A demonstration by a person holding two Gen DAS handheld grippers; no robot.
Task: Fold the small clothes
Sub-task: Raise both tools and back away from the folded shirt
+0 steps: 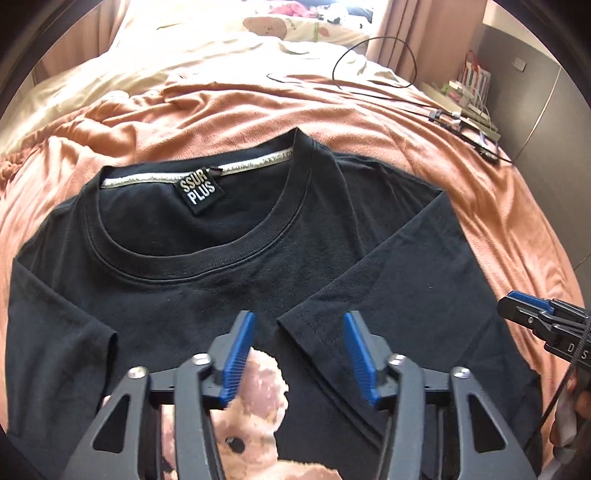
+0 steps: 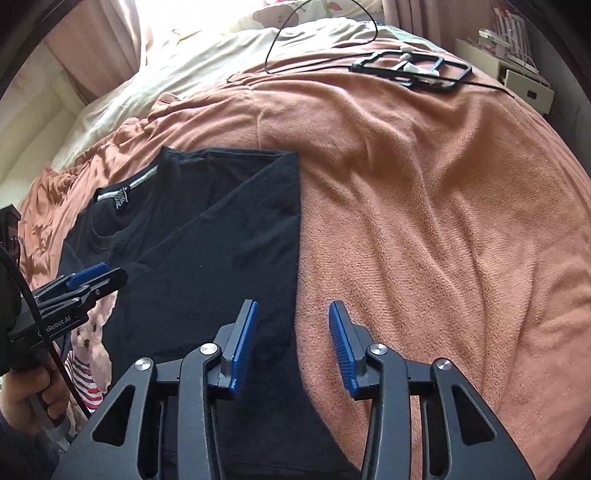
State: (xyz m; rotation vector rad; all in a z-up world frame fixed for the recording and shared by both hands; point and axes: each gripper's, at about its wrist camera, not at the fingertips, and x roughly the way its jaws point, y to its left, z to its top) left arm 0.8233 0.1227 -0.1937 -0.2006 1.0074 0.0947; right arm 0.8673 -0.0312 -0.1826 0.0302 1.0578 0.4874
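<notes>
A black T-shirt (image 1: 177, 280) with a teddy-bear print (image 1: 255, 410) lies front up on an orange blanket (image 1: 424, 122). Its right side and sleeve (image 1: 388, 291) are folded in over the chest. My left gripper (image 1: 299, 350) hovers open over the chest, above the folded sleeve's hem, holding nothing. My right gripper (image 2: 291, 343) is open too and straddles the folded right edge of the T-shirt (image 2: 221, 240) where it meets the blanket. In the right wrist view the left gripper (image 2: 92, 280) shows over the print; in the left wrist view the right gripper (image 1: 535, 317) sits at the right edge.
A black frame-like device (image 2: 413, 70) with a looping cable (image 2: 295, 26) lies at the far side of the orange blanket (image 2: 424, 184). A cream sheet (image 1: 221, 40) and a printed pillow lie beyond. A cluttered bedside shelf (image 2: 517, 70) stands at the right.
</notes>
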